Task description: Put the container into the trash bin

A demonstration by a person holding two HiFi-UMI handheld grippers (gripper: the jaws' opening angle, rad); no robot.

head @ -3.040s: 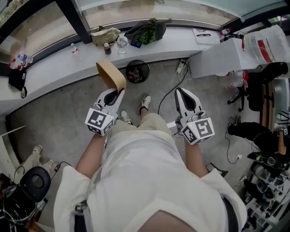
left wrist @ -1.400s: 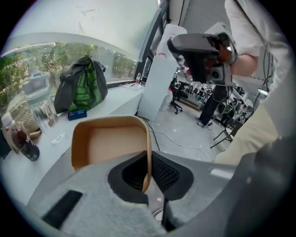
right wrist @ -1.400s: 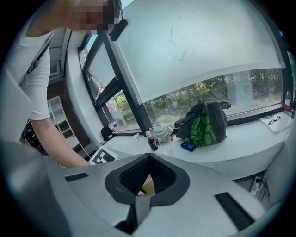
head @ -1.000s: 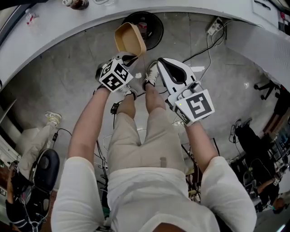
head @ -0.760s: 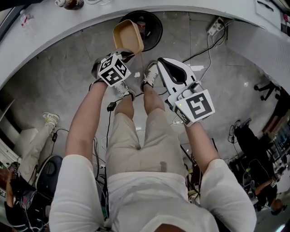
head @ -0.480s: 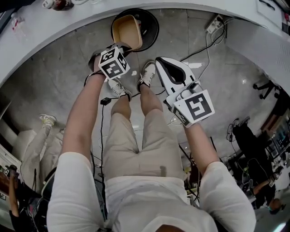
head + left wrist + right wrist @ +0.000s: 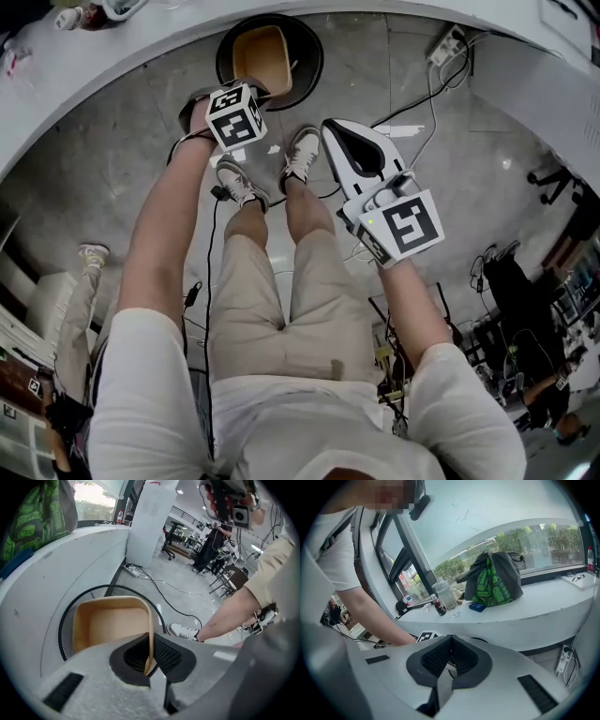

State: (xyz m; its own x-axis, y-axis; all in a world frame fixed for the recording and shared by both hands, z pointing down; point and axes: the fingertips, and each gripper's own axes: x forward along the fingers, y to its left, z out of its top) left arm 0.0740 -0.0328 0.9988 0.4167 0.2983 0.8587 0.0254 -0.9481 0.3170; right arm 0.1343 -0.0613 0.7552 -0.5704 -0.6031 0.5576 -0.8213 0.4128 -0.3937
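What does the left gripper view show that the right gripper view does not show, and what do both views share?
Only the left gripper view: the tan container, its wall pinched in the left hand-held gripper, over the trash bin mesh. Only the right gripper view: the right hand-held gripper, shut on nothing, and a blue box. Both: the white counter and the green bag.

head view looks down — left gripper view shares its trash bin [image 7: 307,58].

The counter [image 7: 112,56] stands just beside the trash bin [image 7: 307,66].
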